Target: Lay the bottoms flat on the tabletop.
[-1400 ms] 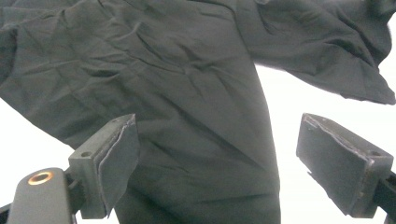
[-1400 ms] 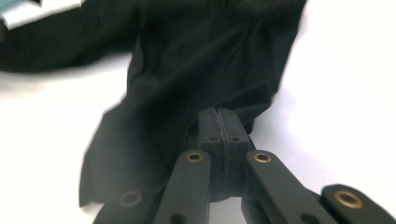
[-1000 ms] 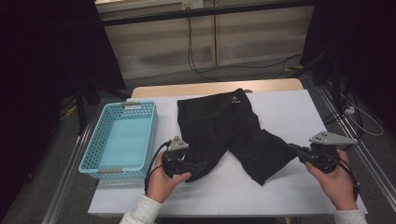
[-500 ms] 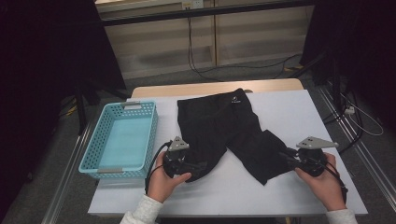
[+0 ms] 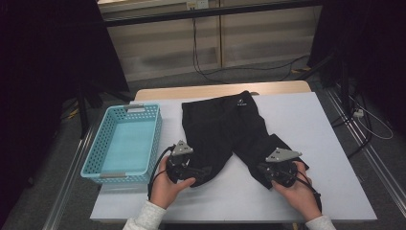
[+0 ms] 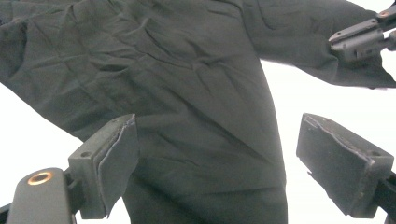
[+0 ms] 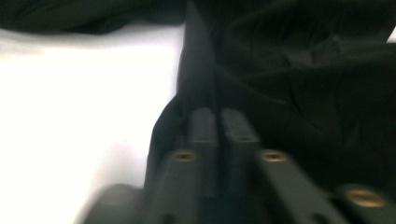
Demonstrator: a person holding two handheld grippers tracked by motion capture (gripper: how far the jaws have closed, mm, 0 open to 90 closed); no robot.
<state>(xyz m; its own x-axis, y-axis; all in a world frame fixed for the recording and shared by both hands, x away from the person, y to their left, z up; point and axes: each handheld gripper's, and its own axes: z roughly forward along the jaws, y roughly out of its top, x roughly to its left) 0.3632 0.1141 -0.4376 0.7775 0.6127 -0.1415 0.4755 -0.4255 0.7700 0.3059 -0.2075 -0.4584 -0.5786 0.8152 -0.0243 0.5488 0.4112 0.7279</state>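
- The basket [image 5: 125, 143], light blue and perforated, sits along the table's [image 5: 330, 143] left edge, in the same spot as a second ago.
- The left gripper [image 5: 203, 171] has stayed where it was, near the front edge just right of the basket, at the hem of the left leg of the shorts [image 5: 225, 129]. Its jaws stand wide apart; in the left gripper view the dark cloth lies between the two pads [image 6: 116, 163] without either pressing on it.
- The shorts lie flat across the middle of the table, waistband toward the far edge, both legs splayed toward the front edge. They are black with a small pale logo by the waistband, and the cloth shows soft creases and folds. Their outline matches the earlier frames, apart from the right hem.
- The right gripper [image 5: 265, 171] has moved inward from near the front right corner and now sits on the hem of the right leg. Its jaws have just been closing and are now pressed together, with a ridge of the black cloth pinched up between them in the right gripper view, though that view is blurred.
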